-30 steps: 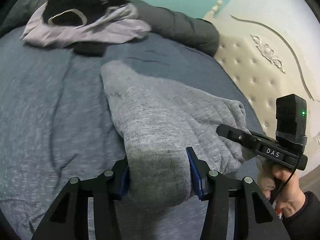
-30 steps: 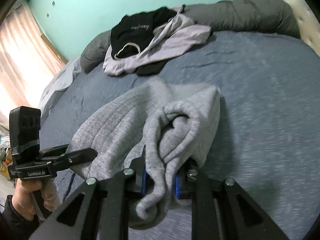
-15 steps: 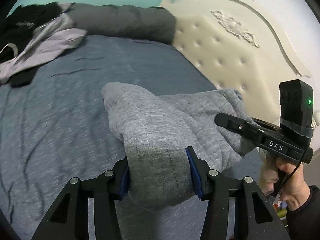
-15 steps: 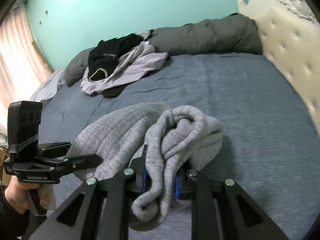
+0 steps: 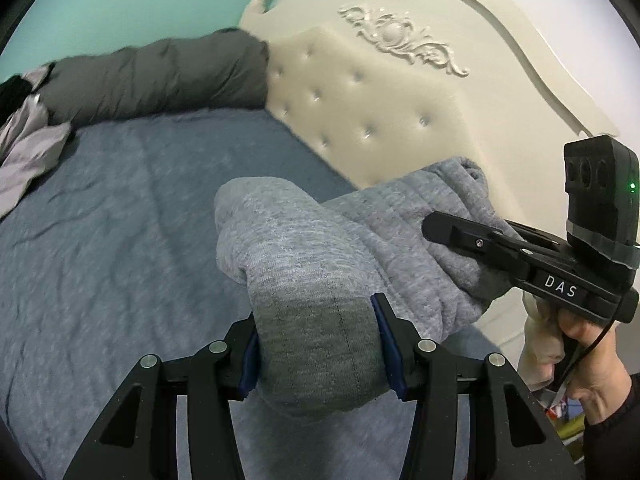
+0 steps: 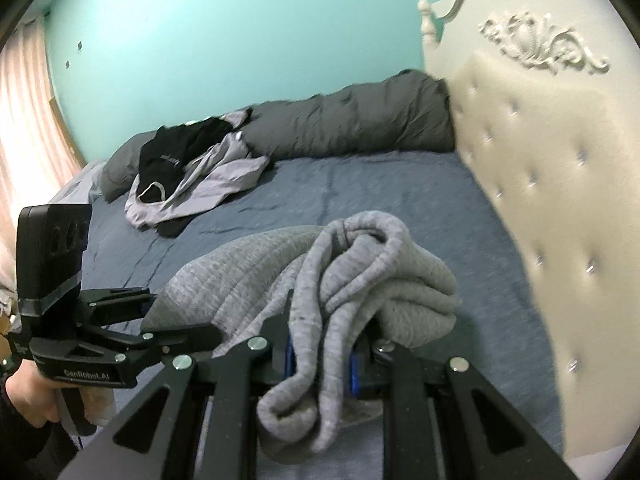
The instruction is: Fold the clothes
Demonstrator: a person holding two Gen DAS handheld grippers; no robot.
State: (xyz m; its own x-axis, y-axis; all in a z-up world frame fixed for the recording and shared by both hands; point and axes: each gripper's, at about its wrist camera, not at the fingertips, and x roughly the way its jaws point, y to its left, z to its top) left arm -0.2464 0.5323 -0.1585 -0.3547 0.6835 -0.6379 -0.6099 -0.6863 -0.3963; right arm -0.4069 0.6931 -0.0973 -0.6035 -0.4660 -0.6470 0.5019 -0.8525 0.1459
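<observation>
Both grippers are carrying the folded grey sweatshirt (image 5: 320, 240) above the blue bedsheet (image 5: 120, 240): left gripper (image 5: 316, 344) pinches a thick fold, right gripper (image 6: 320, 356) a thin bunch. Keep both hands level, or the fold may sag open before it's set down.

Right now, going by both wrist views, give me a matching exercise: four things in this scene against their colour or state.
Things:
1. grey sweater
2. black garment
3. rolled duvet
4. headboard

States:
A. cream, button-tufted
B. dark grey, lying along the teal wall
C. clamped by the left gripper and the right gripper
D. piled on a lilac garment at the far side of the bed

Pairs: 1-C, 2-D, 3-B, 4-A
</observation>
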